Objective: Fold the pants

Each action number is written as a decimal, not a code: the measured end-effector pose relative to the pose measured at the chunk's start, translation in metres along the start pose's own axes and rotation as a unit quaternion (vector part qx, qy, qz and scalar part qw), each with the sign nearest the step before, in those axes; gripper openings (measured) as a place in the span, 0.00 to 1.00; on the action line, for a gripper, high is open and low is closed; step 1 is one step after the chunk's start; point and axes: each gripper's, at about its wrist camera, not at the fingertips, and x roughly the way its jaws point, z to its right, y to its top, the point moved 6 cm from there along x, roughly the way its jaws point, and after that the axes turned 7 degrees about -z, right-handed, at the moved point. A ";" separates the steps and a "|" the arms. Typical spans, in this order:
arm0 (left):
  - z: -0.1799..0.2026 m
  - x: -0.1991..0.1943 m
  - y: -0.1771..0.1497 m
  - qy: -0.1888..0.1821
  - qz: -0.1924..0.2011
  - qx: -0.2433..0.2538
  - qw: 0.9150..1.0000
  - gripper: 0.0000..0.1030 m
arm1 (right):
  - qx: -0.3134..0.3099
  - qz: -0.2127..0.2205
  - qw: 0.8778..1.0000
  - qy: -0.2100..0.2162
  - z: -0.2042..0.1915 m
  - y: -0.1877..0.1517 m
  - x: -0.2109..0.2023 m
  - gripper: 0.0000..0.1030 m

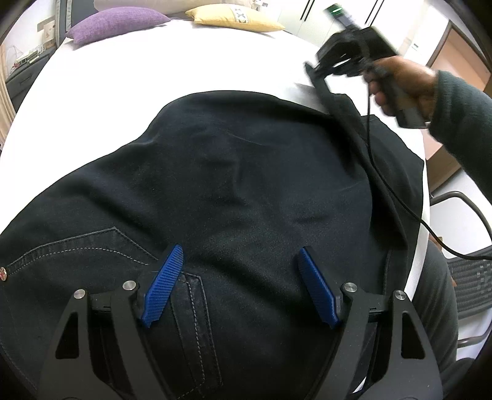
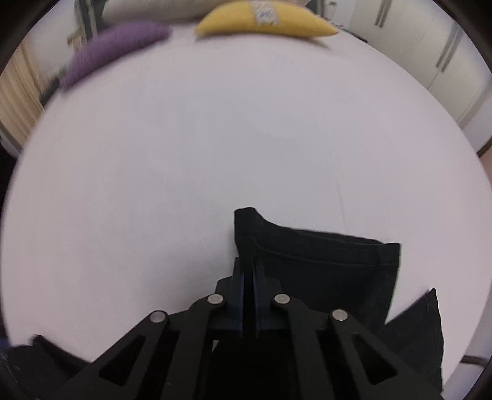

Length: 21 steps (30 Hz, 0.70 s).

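Dark navy pants (image 1: 233,184) lie spread on a white bed (image 1: 153,70), the back pocket stitching near the left gripper. My left gripper (image 1: 240,267) is open, its blue fingers (image 1: 163,286) hovering just over the seat of the pants. My right gripper (image 1: 323,74) shows at the upper right of the left wrist view, hand-held, lifting a leg end off the bed. In the right wrist view the right gripper (image 2: 248,274) is shut on the hem of the pant leg (image 2: 323,264), which hangs to the right above the bed (image 2: 215,138).
A purple pillow (image 1: 113,23) and a yellow pillow (image 1: 236,18) lie at the head of the bed; both show in the right wrist view, purple pillow (image 2: 113,49) and yellow pillow (image 2: 264,18). A chair (image 1: 467,270) stands at the bed's right edge. A black cable (image 1: 393,190) trails from the right gripper.
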 end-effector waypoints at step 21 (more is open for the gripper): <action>0.011 0.005 0.002 0.033 -0.005 0.004 0.999 0.75 | 0.439 0.132 0.859 0.230 0.272 -0.265 -0.065 0.10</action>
